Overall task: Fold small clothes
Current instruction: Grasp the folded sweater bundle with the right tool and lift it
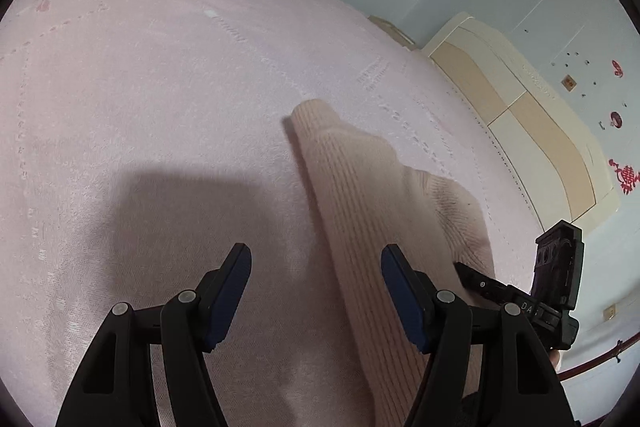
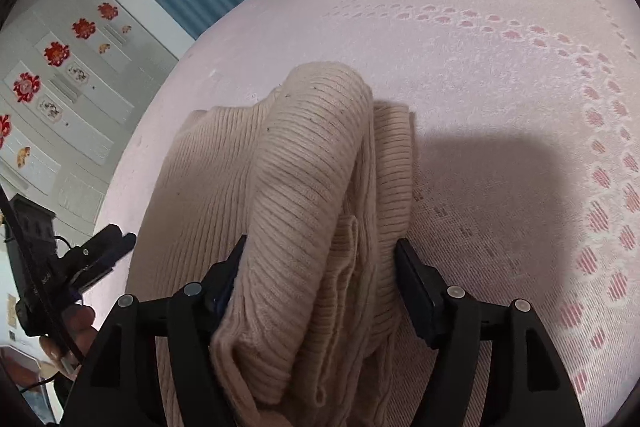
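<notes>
On the pink bedspread (image 1: 160, 107) we have the beige ribbed knit (image 2: 304, 179) lying folded and bunched. Left gripper (image 1: 316, 291) jaws apart, nothing between, knit just right of it. Right gripper (image 2: 320, 279) jaws spread, knit bulging between, pads not clamping.

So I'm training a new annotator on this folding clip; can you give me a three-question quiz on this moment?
1. True or false: the left gripper is clamped on the beige ribbed garment.
2. What lies between the right gripper's jaws? A) a blue curtain B) folded beige knit C) nothing
3. What does the garment rest on?

Key
1. False: its jaws stand open over the pink bedspread, with the garment beside its right finger.
2. B, though the pads do not visibly press it.
3. The pink bedspread.
</notes>
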A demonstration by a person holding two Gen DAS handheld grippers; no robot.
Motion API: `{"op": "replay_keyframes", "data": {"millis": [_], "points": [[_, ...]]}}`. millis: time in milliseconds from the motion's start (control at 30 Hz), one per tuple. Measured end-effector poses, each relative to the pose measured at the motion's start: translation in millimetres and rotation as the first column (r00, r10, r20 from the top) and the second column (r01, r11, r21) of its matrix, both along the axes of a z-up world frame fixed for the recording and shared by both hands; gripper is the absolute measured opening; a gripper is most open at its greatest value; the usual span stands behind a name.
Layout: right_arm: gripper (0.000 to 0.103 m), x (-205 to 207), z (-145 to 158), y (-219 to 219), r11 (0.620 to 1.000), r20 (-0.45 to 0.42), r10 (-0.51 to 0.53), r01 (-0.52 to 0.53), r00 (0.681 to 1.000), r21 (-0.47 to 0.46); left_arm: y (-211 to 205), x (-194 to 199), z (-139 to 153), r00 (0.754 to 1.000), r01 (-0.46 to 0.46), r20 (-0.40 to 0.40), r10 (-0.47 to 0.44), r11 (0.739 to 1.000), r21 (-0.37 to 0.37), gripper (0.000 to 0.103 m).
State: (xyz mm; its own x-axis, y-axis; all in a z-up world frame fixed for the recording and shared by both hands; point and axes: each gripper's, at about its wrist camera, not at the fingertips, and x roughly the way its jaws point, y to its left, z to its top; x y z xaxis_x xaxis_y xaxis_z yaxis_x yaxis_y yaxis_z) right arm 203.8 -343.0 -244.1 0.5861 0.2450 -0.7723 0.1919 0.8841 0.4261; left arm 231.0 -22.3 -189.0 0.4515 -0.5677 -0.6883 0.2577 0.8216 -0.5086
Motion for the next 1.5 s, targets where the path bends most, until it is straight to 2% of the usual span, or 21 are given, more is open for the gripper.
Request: {"op": "replay_keyframes", "data": {"millis": [133, 300, 367, 467, 567, 667, 833, 1067, 1233, 1367, 1500], "points": [[0.067, 6.1, -2.9, 3.2, 1.0, -0.002, 0.009, -0.009, 1.0, 0.0, 9.0, -1.8, 3.5, 1.0, -0.016, 0.004, 0.016, 0.999, -0.044, 0.066], [0.054, 6.9, -5.8, -1.3, 0.998, -0.004, 0.017, -0.016, 1.0, 0.068, 25.7, 0.3, 1.9, 0.998, -0.053, -0.033, 0.049, 0.989, -0.137, 0.066], [0.046, 3.4, -4.1, -5.3, 0.994, 0.0, 0.001, -0.001, 1.0, 0.108, 31.4, 1.5, -0.2, 0.997, -0.072, -0.041, 0.066, 0.985, -0.156, 0.065], [0.04, -1.8, 6.2, -5.8, 0.991, 0.004, -0.028, 0.027, 1.0, 0.13, 39.4, 1.0, -3.7, 0.995, -0.085, -0.057, 0.076, 0.98, -0.181, 0.065], [0.038, -5.1, 26.3, 1.4, 0.989, 0.022, -0.046, 0.042, 0.999, 0.144, 44.4, -2.2, -0.9, 0.996, -0.085, -0.034, 0.08, 0.983, -0.162, 0.065], [0.036, -4.0, 59.0, 14.7, 0.987, 0.065, -0.041, 0.03, 0.997, 0.158, 49.8, -7.3, 7.4, 0.996, -0.081, 0.008, 0.084, 0.985, -0.154, 0.066], [0.035, 3.5, 110.3, 55.0, 0.995, 0.122, -0.025, 0.013, 0.992, 0.101, 64.7, -11.1, 16.9, 0.995, -0.084, 0.035, 0.093, 0.974, -0.208, 0.066], [0.033, 15.9, 155.6, 81.1, 0.997, 0.183, -0.043, 0.031, 0.982, 0.069, 71.6, -16.9, 20.5, 0.993, -0.08, 0.073, 0.095, 0.979, -0.188, 0.066], [0.033, 33.3, 171.5, 95.2, 0.998, 0.195, -0.053, 0.046, 0.979, 0.042, 92.4, -14.8, 17.8, 0.986, -0.146, 0.046, 0.161, 0.961, -0.236, 0.066], [0.033, 62.1, 169.9, 119.9, 0.998, 0.207, -0.061, 0.058, 0.976, 0.022, 103.7, -10.3, 13.3, 0.977, -0.198, 0.033, 0.209, 0.957, -0.213, 0.066], [0.033, 95.7, 160.1, 135.9, 0.994, 0.218, -0.074, 0.055, 0.973, 0.094, 113.7, -2.3, 11.5, 0.971, -0.227, 0.041, 0.237, 0.958, -0.176, 0.066]]}}
